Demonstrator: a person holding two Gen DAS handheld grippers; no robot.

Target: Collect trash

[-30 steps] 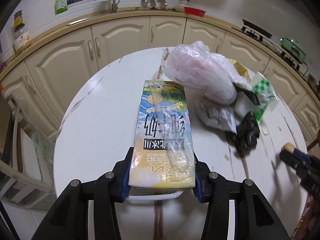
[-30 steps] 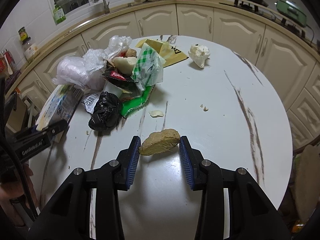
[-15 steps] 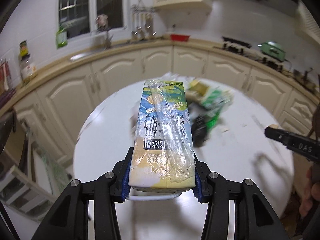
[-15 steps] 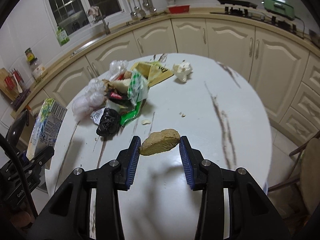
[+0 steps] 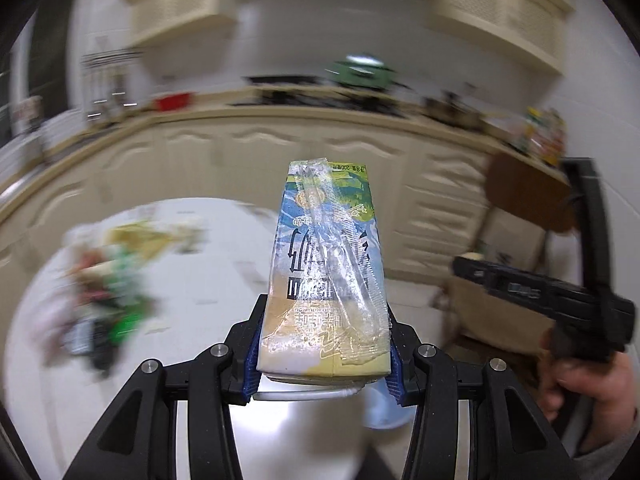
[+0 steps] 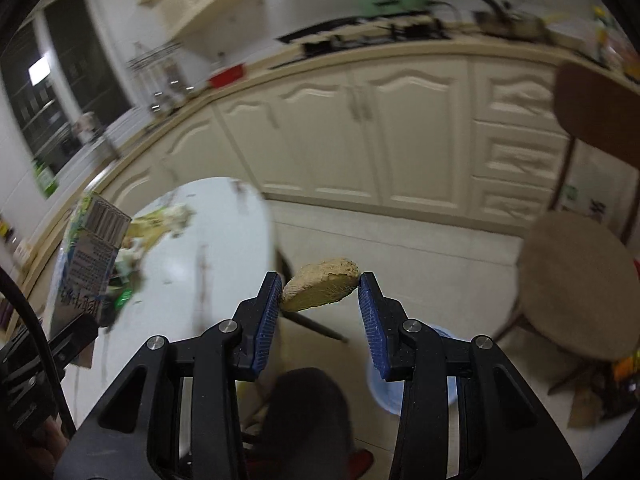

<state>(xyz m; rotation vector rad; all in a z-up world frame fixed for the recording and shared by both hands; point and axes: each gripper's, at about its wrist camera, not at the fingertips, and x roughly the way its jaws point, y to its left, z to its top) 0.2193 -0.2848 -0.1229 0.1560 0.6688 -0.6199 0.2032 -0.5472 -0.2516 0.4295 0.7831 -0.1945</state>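
Observation:
My left gripper [image 5: 322,354] is shut on a blue, green and yellow drink carton [image 5: 326,276] with a wrapped straw on its face, held in the air. My right gripper [image 6: 319,300] is shut on a tan lump of food [image 6: 322,290], held over the floor. The carton also shows at the left of the right wrist view [image 6: 90,252]. The right gripper shows at the right of the left wrist view [image 5: 466,266]. A heap of trash [image 5: 108,280] lies blurred on the round white table [image 5: 208,280].
A pale blue bin [image 6: 450,396] sits on the floor below my right gripper, and part of it shows in the left wrist view [image 5: 380,408]. A round tan stool [image 6: 576,284] stands at right. Cream kitchen cabinets [image 6: 360,128] run along the back.
Both grippers have lifted off the table and swung right with the carton and the food lump held. The table and the trash heap have slid left; floor, bin and stool have come into view.

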